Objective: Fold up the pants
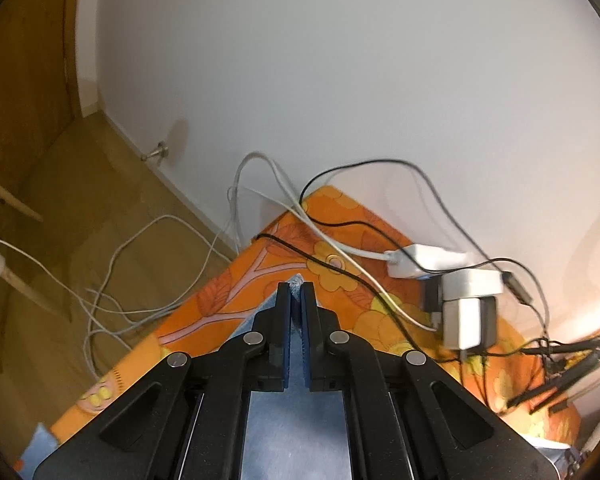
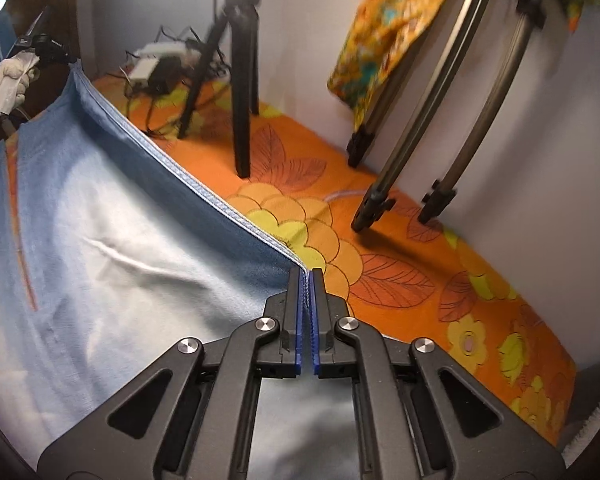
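Pants (image 2: 100,220) edge hidden inside right gripper (image 2: 307,276)

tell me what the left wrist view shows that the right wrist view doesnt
Only the left wrist view: the wooden floor with loose white cables and a doorstop by the wall.

Only the right wrist view: the black tripod, the bigger tripod legs, the hanging patterned cloth, the gloved hand, and the pants' hem stretched taut between both grippers.

Both: blue pants, orange floral cover, chargers, and a gripper shut on the pants: left gripper, right gripper.
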Demonstrator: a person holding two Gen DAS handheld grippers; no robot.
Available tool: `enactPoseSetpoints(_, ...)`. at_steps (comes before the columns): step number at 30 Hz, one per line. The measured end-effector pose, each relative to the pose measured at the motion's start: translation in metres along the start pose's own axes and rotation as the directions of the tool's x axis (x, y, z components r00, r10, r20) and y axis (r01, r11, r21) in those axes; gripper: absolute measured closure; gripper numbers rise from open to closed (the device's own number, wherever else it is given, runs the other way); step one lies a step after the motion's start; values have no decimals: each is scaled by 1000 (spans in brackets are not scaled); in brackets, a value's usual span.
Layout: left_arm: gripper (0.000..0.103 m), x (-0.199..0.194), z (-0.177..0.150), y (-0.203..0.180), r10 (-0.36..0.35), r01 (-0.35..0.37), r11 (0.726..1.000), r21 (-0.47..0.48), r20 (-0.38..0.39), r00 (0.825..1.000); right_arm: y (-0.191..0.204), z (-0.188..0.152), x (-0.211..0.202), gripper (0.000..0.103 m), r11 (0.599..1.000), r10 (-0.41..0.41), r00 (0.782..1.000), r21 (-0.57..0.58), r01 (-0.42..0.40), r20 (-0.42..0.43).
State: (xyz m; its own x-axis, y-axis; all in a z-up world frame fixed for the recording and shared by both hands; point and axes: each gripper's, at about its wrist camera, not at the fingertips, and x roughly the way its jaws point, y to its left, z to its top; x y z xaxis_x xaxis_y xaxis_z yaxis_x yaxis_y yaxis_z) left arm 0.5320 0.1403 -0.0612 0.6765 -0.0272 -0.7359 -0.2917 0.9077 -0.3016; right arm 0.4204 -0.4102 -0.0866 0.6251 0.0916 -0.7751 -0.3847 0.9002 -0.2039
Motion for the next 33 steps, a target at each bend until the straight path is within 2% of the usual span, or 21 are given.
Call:
enactPoseSetpoints(6,100,-44,-1,24,-41,42,999,-26,13,999,26,4,-72,100,999,-26,997,-17,27,79)
enactPoseSetpoints(13,101,-124,-7,62,-88,91,995,-39,79,993,66,-7,-155,100,997,-48,992,-56,54,118)
enactPoseSetpoints(17,102,-171,-24,97,-94,101,994,-48,123,988,90,-20,-200,100,997,-41,992,-58,48,121)
enactPoseSetpoints(19,102,-186,-42,118,-103,109,993,-51,111,989,106,-32,-219,100,997,-28,993,-68,36,117)
enactPoseSetpoints(22,102,-195,-73,145,-85,89,995,-53,76,993,134,-57,-239,100,996,0,995,-90,9,96)
enactPoseSetpoints(26,102,-193,-111,166,-82,83,996,-45,15,997,170,-94,-246,100,991,11,999,-133,-6,39)
enactPoseSetpoints(31,102,-173,-143,164,-141,136,988,-68,-69,988,190,-136,-242,100,991,16,1000,-129,-19,-25)
enactPoseSetpoints(33,93,-162,-149,161,-157,149,985,-87,-93,983,194,-146,-240,100,990,8,999,-140,-14,-40)
